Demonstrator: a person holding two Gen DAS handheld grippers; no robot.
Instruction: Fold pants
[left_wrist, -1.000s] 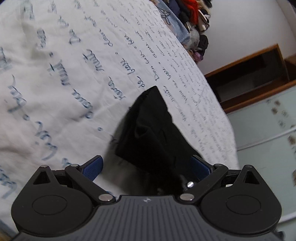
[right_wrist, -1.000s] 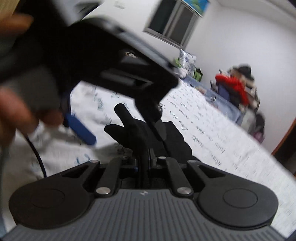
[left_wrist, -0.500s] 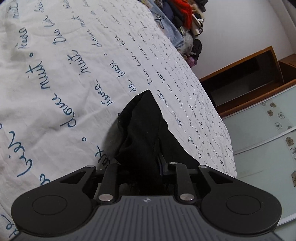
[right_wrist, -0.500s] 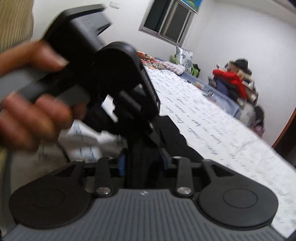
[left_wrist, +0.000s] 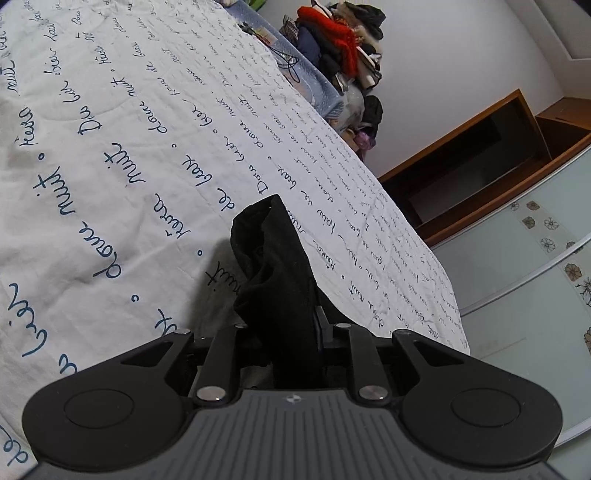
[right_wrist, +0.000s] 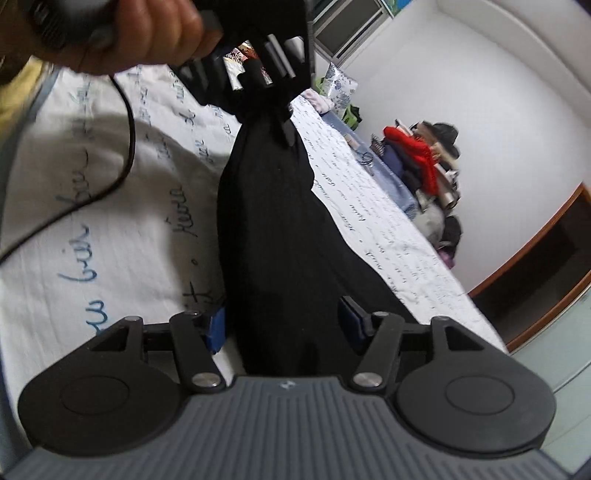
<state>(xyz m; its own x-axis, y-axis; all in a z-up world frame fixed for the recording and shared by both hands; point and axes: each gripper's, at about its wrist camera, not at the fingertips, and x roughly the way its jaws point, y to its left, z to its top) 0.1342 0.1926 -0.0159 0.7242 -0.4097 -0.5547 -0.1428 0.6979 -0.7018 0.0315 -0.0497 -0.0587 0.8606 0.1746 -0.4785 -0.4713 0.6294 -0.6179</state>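
Observation:
The black pants (left_wrist: 275, 266) hang bunched over the white bed sheet with blue script (left_wrist: 110, 147). My left gripper (left_wrist: 291, 325) is shut on a fold of them. In the right wrist view the left gripper (right_wrist: 258, 79) is lifted high, and the pants (right_wrist: 273, 240) stretch down from it as a long black strip. My right gripper (right_wrist: 282, 325) is open, its blue pads (right_wrist: 216, 328) standing either side of the lower part of the strip without pinching it.
A heap of clothes with a red garment (left_wrist: 340, 48) sits at the bed's far end; it also shows in the right wrist view (right_wrist: 417, 155). A wooden shelf (left_wrist: 480, 155) and a glass wardrobe door (left_wrist: 535, 277) stand beyond the bed's right edge. A black cable (right_wrist: 110, 177) hangs at left.
My left gripper closed on the pants and lifted them off the bed. My right gripper, shut a second ago, has opened around the hanging cloth.

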